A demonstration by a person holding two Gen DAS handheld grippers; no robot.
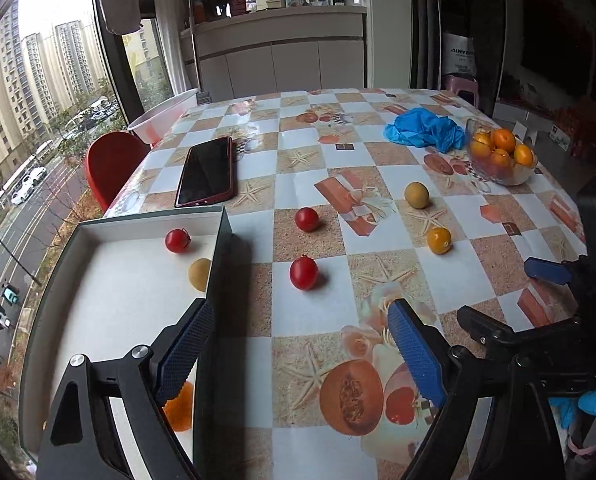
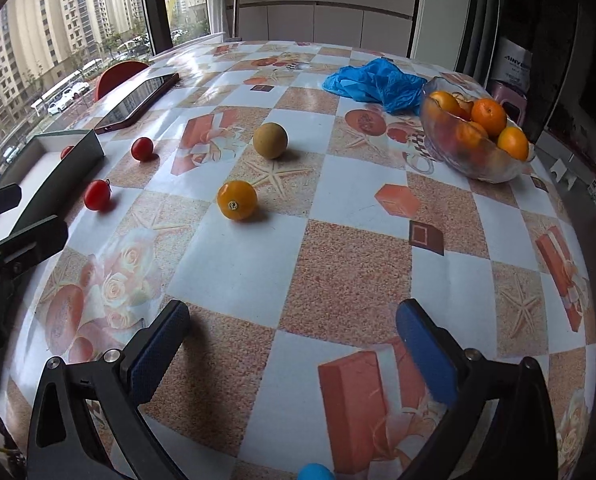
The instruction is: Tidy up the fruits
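Note:
A shallow box with a white floor lies at the table's left edge; it also shows in the right wrist view. It holds a red tomato, a tan round fruit and an orange fruit partly hidden by my finger. On the tablecloth lie two red tomatoes, a tan fruit and a small orange. My left gripper is open and empty, straddling the box's right wall. My right gripper is open and empty above the cloth.
A glass bowl of oranges stands at the right. Crumpled blue gloves lie behind it. A phone in a red case lies beyond the box. A red chair and a white tub are off the table's left edge.

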